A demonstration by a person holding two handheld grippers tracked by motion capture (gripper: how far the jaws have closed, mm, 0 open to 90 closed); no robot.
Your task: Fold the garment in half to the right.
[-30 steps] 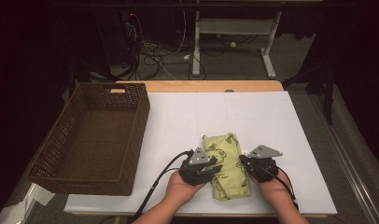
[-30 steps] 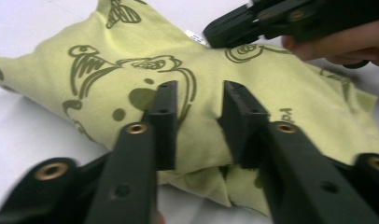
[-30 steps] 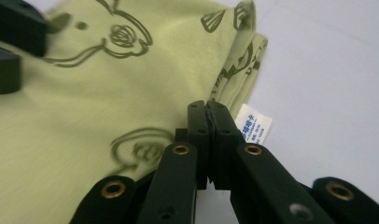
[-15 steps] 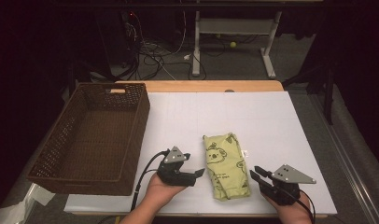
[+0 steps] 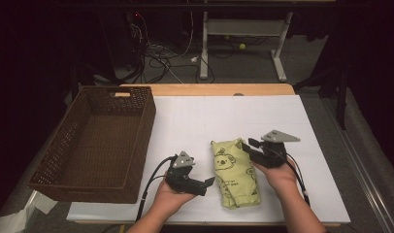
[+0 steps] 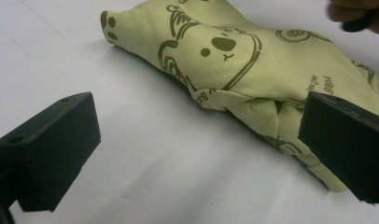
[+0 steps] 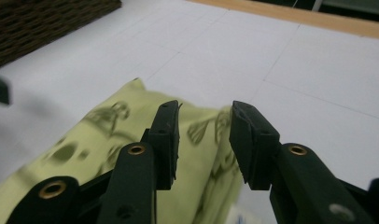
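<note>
A folded yellow-green cloth (image 5: 234, 174) printed with koala faces lies on the white table near the front edge. My left gripper (image 5: 208, 185) rests low at the cloth's left side and points right at it. In the left gripper view its jaws stand wide open, with the cloth (image 6: 253, 70) just beyond them and one fold close to the right jaw. My right gripper (image 5: 250, 144) hovers at the cloth's far right corner, pointing left. In the right gripper view the gripper (image 7: 204, 140) is open by a narrow gap over the cloth (image 7: 85, 149), holding nothing.
A dark wicker basket (image 5: 93, 141) stands at the table's left side, its corner also in the right gripper view (image 7: 38, 23). The white sheet (image 5: 224, 116) covers the table beyond the cloth. Cables and a desk frame lie on the floor behind.
Both grippers let go of the cloth and drew back toward the front edge. The right gripper has since moved forward to the cloth's far right corner, and the left has edged toward the cloth's left side.
</note>
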